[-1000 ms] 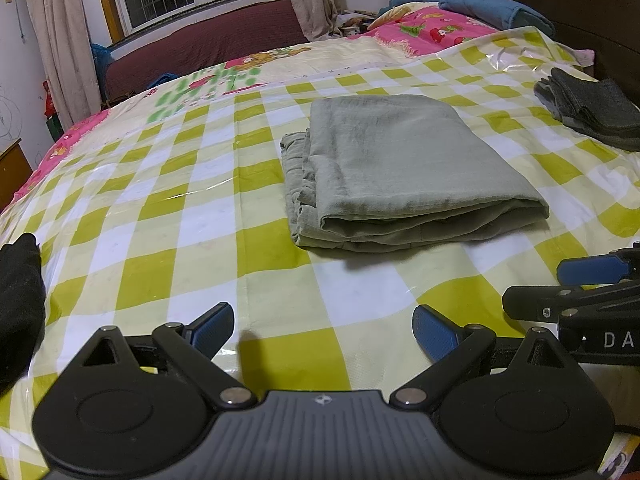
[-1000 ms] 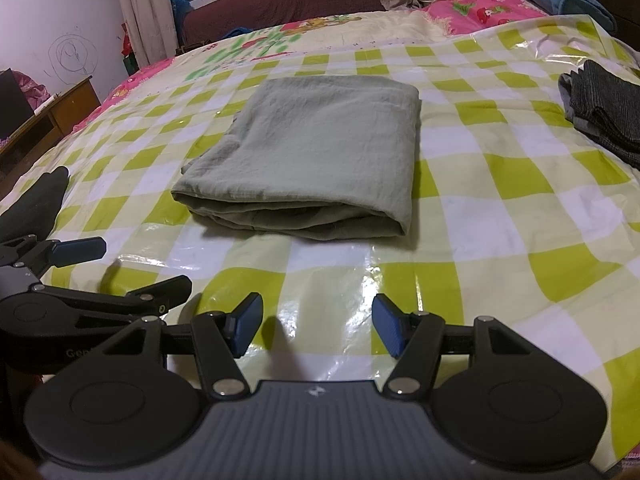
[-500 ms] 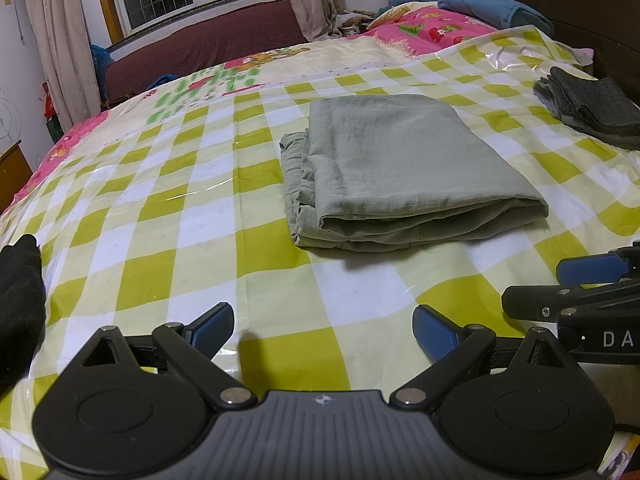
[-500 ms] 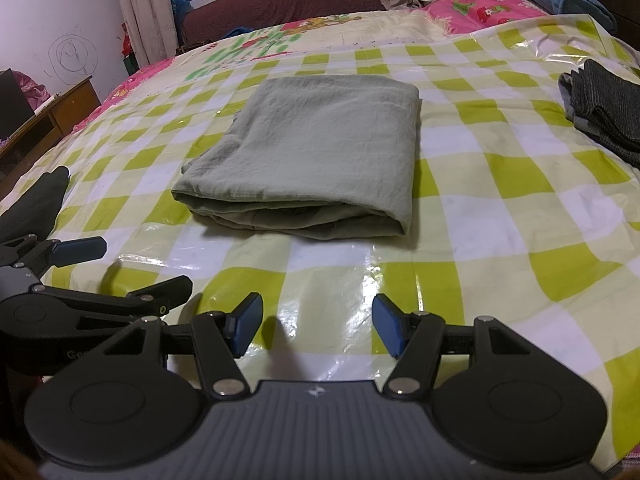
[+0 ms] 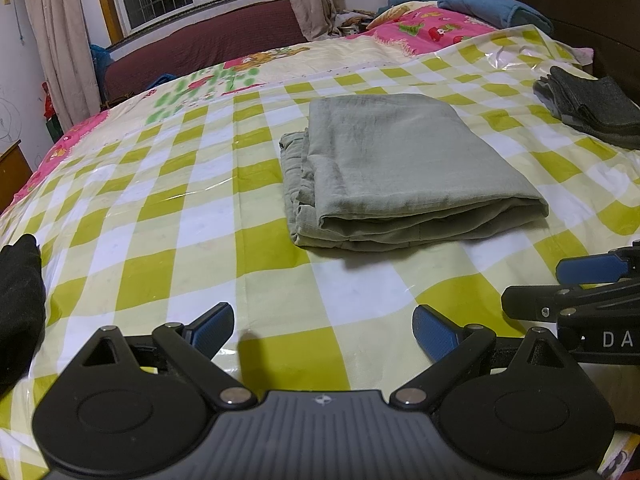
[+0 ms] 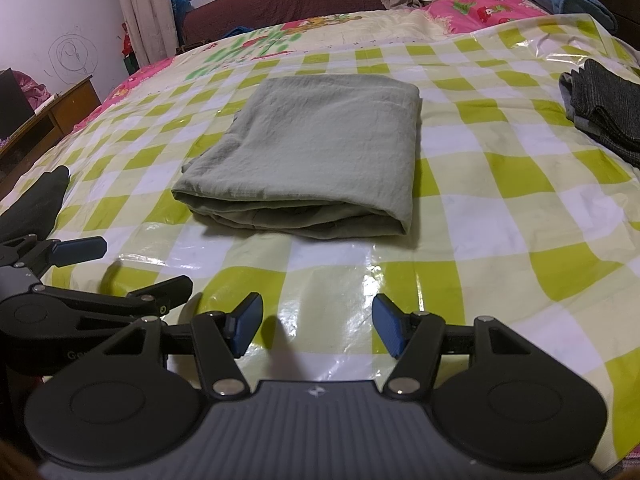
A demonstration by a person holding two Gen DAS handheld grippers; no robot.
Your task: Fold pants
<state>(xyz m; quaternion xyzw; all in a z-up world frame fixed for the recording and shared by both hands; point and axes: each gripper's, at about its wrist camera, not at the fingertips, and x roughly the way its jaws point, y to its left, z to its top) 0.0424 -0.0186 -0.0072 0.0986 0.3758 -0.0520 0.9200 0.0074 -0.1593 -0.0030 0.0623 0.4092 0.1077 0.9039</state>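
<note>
The grey-green pants [image 5: 400, 164] lie folded into a flat rectangle on the green-checked plastic sheet [image 5: 160, 208] in the middle of the bed; they also show in the right wrist view [image 6: 320, 156]. My left gripper [image 5: 323, 330] is open and empty, low over the sheet near the bed's front edge, short of the pants. My right gripper [image 6: 318, 328] is open and empty, beside the left one and also short of the pants. Each gripper shows at the edge of the other's view.
A folded dark grey garment [image 5: 588, 108] lies at the right of the sheet, also in the right wrist view [image 6: 604, 108]. A black cloth [image 5: 18, 304] lies at the left edge. Blue pillows [image 5: 488, 10] and a maroon couch [image 5: 200, 44] are beyond.
</note>
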